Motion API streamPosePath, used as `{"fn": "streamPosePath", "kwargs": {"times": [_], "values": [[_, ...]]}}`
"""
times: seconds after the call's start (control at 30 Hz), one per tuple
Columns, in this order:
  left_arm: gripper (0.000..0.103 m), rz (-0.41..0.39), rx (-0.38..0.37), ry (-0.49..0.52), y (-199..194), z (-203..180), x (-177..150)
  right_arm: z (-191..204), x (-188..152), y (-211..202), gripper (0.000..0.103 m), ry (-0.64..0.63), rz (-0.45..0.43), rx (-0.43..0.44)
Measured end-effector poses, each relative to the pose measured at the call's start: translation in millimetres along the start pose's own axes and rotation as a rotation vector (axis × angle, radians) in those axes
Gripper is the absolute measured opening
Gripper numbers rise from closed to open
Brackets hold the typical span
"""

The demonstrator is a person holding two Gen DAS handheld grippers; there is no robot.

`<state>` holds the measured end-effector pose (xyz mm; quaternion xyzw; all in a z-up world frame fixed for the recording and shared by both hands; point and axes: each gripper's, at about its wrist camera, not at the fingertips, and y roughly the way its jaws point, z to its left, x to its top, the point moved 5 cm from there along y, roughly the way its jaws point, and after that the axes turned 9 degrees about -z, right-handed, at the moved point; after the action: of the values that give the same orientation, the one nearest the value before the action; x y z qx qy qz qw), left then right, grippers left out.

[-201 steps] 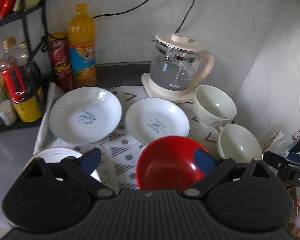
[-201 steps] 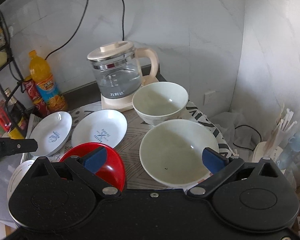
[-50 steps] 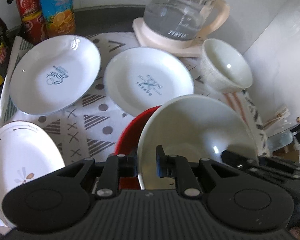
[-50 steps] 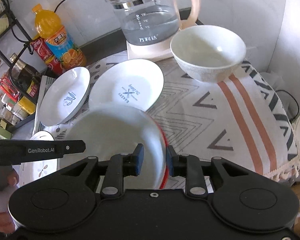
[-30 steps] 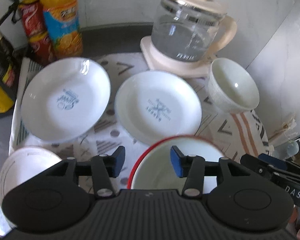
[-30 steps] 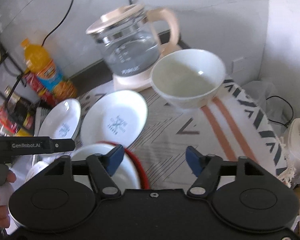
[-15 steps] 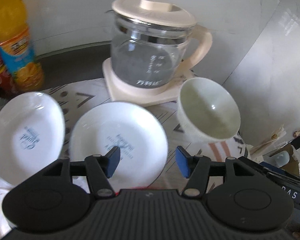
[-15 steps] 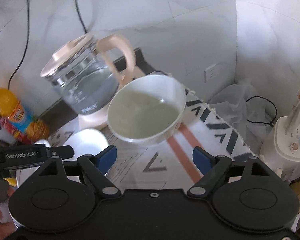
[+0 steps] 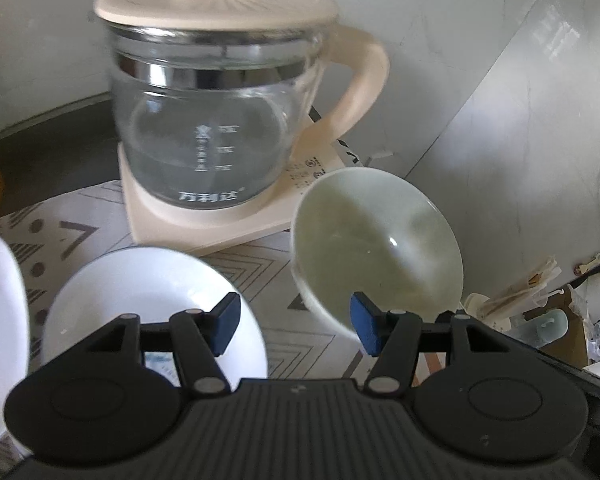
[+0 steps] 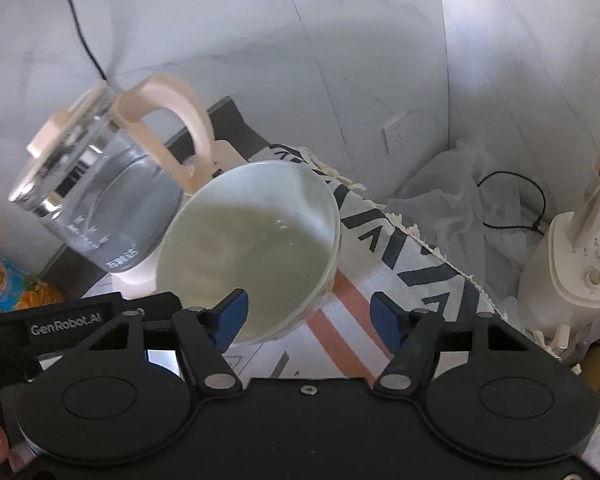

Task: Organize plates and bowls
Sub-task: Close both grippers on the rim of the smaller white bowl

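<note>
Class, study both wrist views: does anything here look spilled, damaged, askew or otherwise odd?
Nothing stands out. The white bowl sits upright and empty on the patterned cloth beside the glass kettle, which stands squarely on its base. The white plate lies flat. Any apparent tilt is the fisheye lens.

The bowl (image 9: 376, 240) ahead of the jaws looks glossy glazed ceramic. Beyond stands a clear glass kettle (image 9: 208, 120) with matt plastic lid, on woven cloth (image 10: 400, 248).

Glass kettle (image 9: 204, 120) with cream lid and handle, upright on its cream base (image 9: 220, 220). Patterned cloth (image 10: 400, 248) covers the bench; an orange juice bottle (image 10: 4, 280) stands at left.
</note>
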<state>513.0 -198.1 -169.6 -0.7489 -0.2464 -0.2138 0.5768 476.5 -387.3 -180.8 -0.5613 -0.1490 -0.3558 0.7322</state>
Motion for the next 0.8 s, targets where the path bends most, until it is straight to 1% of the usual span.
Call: {"fn": "streamPosePath", "kwargs": {"times": [0.13, 0.23, 0.3, 0.4, 0.5, 0.53, 0.6, 0.7, 0.8], "values": [[0.058, 0.031, -0.006, -0.009, 21.1, -4.2, -1.6, -2.3, -1.5, 16.5, 0.06, 0.011, 0.016, -0.02], [0.055, 0.042, -0.003, -0.007, 33.5, -7.2, -3.1, -4.0, -3.4, 26.4, 0.053, 0.029, 0.031, -0.028], [0.054, 0.052, 0.004, -0.005, 41.2, -7.5, -3.2, -4.6, -5.3, 31.3, 0.044, 0.033, 0.04, -0.029], [0.046, 0.065, 0.0, -0.012, 47.1, -7.9, -5.3, -5.9, -8.9, 37.9, 0.037, 0.049, 0.051, -0.025], [0.033, 0.077, 0.001, -0.014, 50.0, -7.4, -9.5, -2.5, -9.9, 40.1, 0.029, 0.042, 0.049, -0.007], [0.027, 0.08, -0.002, -0.02, 49.7, -6.5, -10.9, -0.8, -10.2, 39.7, 0.028, 0.028, 0.041, -0.015], [0.021, 0.076, -0.021, -0.023, 50.2, -7.3, -11.3, 2.2, -10.7, 37.7, 0.026, 0.004, 0.036, -0.03], [0.02, 0.074, -0.006, -0.011, 48.7, -9.9, -12.2, 5.7, -10.2, 31.7, 0.026, -0.007, 0.026, -0.027], [0.02, 0.068, -0.003, -0.021, 44.9, -8.5, -12.6, 7.1, -8.3, 26.3, 0.026, -0.004, 0.015, -0.013]]}}
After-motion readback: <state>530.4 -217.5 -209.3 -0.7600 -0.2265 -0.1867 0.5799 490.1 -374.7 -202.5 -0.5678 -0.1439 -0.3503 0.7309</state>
